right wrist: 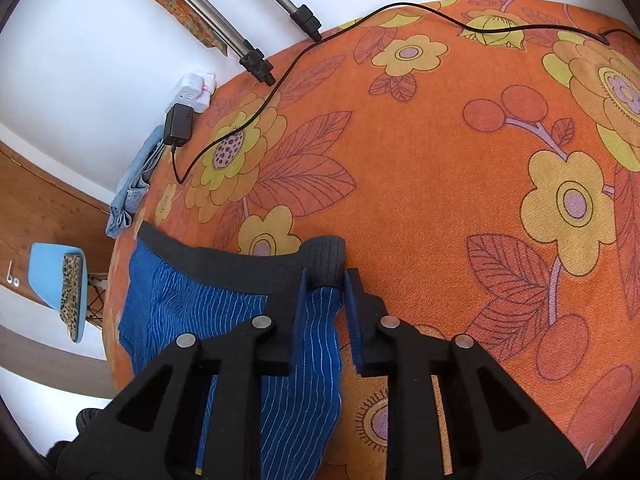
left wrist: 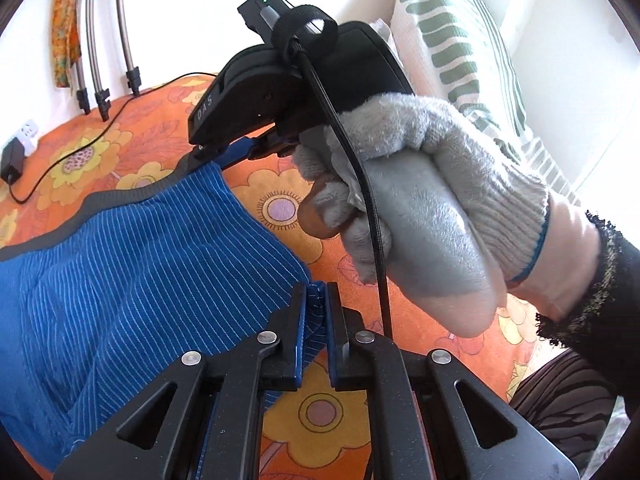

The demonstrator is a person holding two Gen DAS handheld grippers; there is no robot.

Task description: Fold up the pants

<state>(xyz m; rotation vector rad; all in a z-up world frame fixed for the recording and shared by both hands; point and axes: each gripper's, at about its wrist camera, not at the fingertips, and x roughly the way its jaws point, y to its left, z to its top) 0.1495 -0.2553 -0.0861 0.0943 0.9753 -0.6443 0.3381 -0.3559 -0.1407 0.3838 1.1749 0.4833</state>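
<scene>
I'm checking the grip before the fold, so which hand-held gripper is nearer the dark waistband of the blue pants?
Right. The right hand-held gripper is clamped on the waistband at its corner; the left hand-held gripper pinches the pants' blue edge farther down.

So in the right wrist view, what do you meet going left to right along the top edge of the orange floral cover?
White power strip → black adapter → metal tripod legs → black cable.

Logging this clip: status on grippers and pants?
Left gripper shut on pants edge. Right gripper shut on waistband. Cable lies beyond, clear.
</scene>
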